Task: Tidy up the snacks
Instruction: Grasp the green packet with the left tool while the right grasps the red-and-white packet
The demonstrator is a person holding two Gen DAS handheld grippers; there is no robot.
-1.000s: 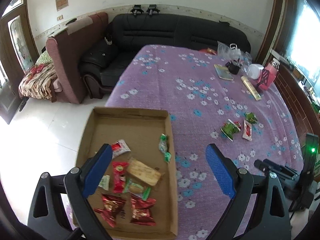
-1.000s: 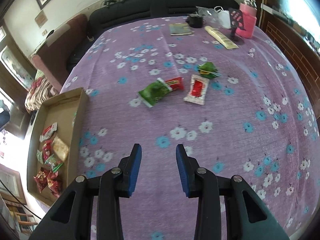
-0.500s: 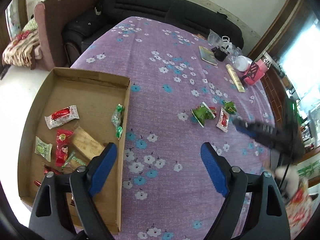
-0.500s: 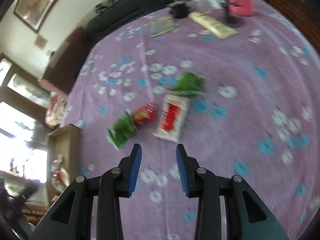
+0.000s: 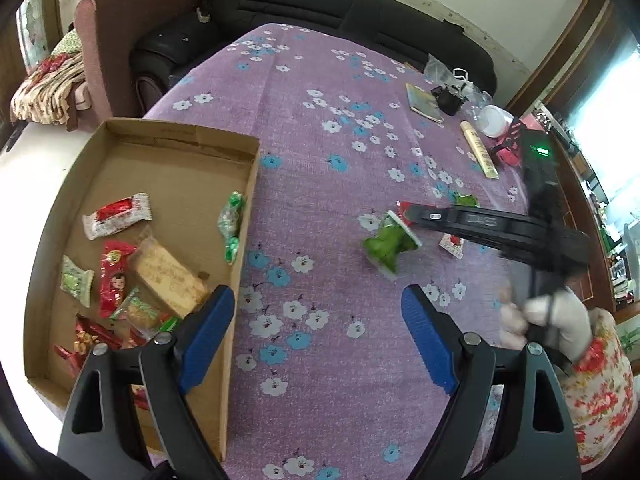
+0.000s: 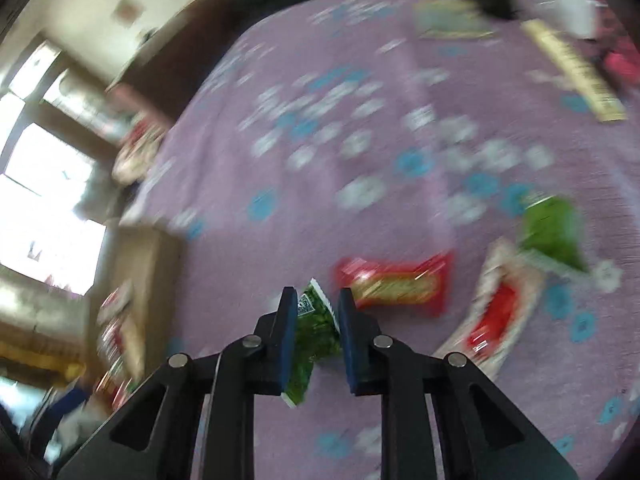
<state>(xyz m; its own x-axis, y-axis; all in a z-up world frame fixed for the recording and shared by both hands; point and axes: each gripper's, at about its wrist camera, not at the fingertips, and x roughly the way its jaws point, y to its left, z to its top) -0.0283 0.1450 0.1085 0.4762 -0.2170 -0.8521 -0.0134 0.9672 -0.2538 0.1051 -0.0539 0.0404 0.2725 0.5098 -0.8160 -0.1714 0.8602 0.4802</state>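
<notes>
A cardboard box (image 5: 176, 148) holding several snack packets lies at the left of the purple flowered table. My left gripper (image 5: 318, 336) is open and empty above the box's right wall. My right gripper (image 6: 318, 312) has its blue pads on either side of a green snack packet (image 6: 314, 336), close on it; in the left wrist view it (image 5: 404, 216) reaches in from the right onto that packet (image 5: 388, 246). A red packet (image 6: 396, 284), a white-and-red packet (image 6: 496, 316) and another green packet (image 6: 554, 236) lie just beyond. The right wrist view is blurred.
At the table's far right are a book (image 5: 424, 102), a long yellow pack (image 5: 480, 154), a black cup (image 5: 448, 98) and a pink item (image 5: 512, 152). A black sofa (image 5: 320, 4) and a brown armchair (image 5: 108, 48) stand behind the table.
My right gripper has swept down and left onto the green packet, which now sits between its pads. My left gripper has moved from over the box toward the table.
</notes>
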